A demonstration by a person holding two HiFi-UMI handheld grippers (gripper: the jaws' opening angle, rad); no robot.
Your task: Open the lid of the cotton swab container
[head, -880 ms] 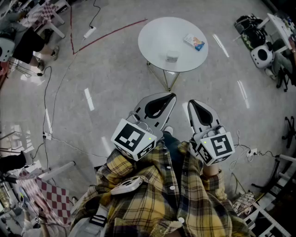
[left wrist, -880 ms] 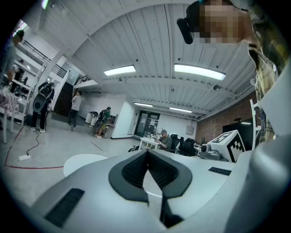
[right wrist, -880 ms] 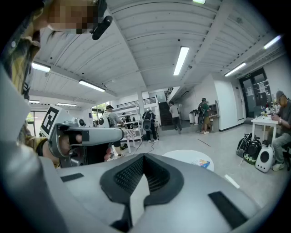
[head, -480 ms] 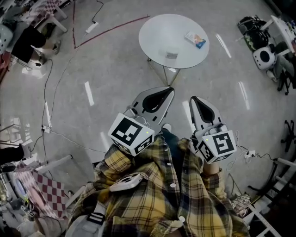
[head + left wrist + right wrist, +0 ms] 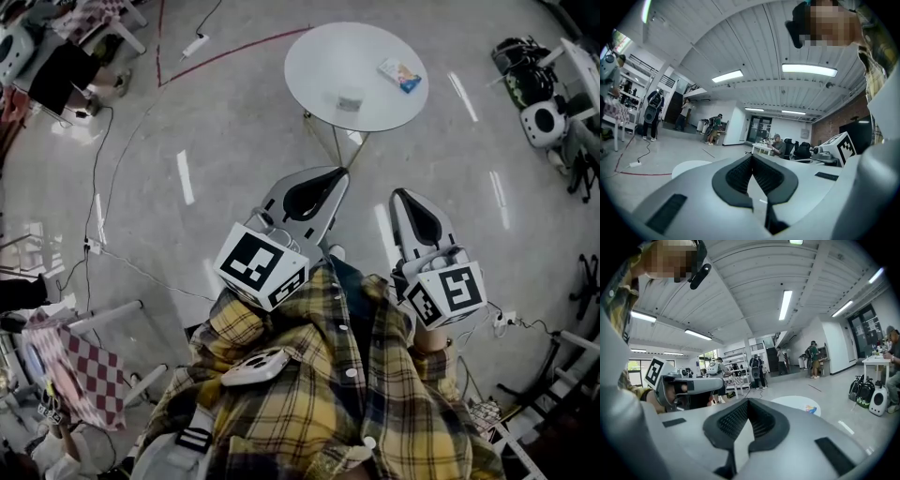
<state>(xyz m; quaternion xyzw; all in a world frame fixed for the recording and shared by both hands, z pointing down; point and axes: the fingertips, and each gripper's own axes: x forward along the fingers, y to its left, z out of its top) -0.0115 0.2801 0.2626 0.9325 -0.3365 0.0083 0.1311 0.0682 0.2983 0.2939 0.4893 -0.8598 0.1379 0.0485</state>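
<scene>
A small clear cotton swab container (image 5: 350, 101) stands on the round white table (image 5: 309, 66), well ahead of both grippers. My left gripper (image 5: 336, 173) is held in front of the person's plaid shirt with its jaws shut and nothing between them. My right gripper (image 5: 401, 194) sits beside it, also shut and empty. In the left gripper view the closed jaws (image 5: 751, 157) point over the floor, with the table's edge (image 5: 691, 166) low at the left. In the right gripper view the closed jaws (image 5: 747, 401) point toward the table (image 5: 794, 404).
A blue and white packet (image 5: 399, 74) lies on the table's far right. Cables (image 5: 98, 178) and a red tape line (image 5: 225, 54) cross the grey floor. Checkered furniture (image 5: 80, 380) stands at the left, white equipment (image 5: 544, 122) at the right. People stand farther off (image 5: 654, 112).
The view has shifted a little as the person moves; the table sits slightly higher and further right. Both grippers stay shut, close to the body.
</scene>
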